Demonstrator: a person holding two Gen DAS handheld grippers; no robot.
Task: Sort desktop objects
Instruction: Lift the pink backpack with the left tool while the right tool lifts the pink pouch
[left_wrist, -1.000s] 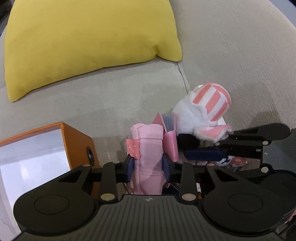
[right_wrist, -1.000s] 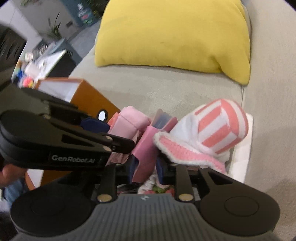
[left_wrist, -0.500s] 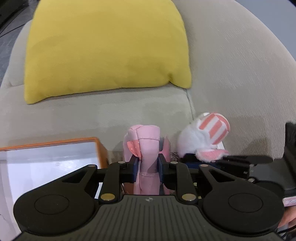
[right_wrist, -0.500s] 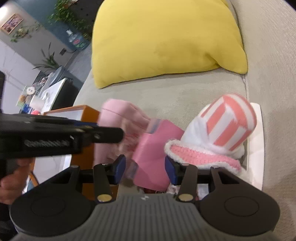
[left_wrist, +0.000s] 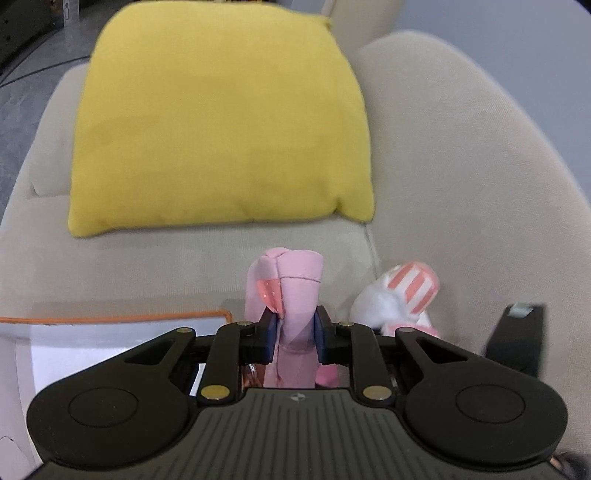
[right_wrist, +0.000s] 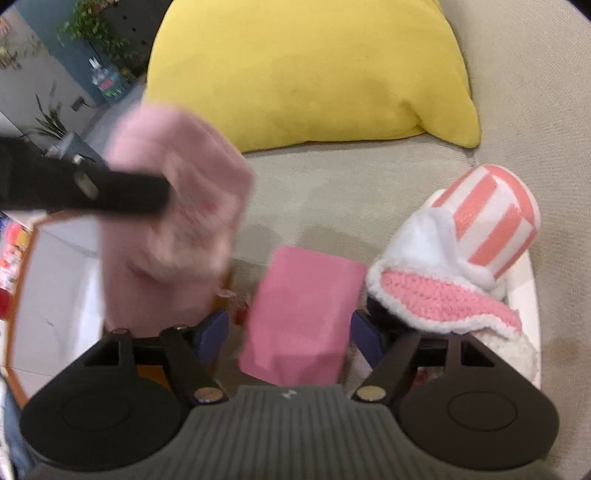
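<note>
Left wrist view: my left gripper (left_wrist: 294, 328) has its blue pads pressed on a pale pink folded cloth bundle (left_wrist: 291, 295), narrow gap, cloth standing upright between them.
Left jaws, motion: closed in on the bundle within the last second, steady in the last half.
Landmark: large yellow fabric cushion (left_wrist: 221, 122) on the beige sofa seat (left_wrist: 166, 258).
Bundle position: in front of the cushion's lower edge, apart from it.
Right wrist view: my right gripper (right_wrist: 288, 328) stands wide, jaws just been opening; a flat bright pink pouch (right_wrist: 299, 317) sits between the pads, touching neither.
Striped item: pink-and-white striped knitted plush (right_wrist: 476, 236), below the cushion's right corner, beside my right pad.
Box: orange-rimmed white box (right_wrist: 55, 288), below-left of the cushion.
</note>
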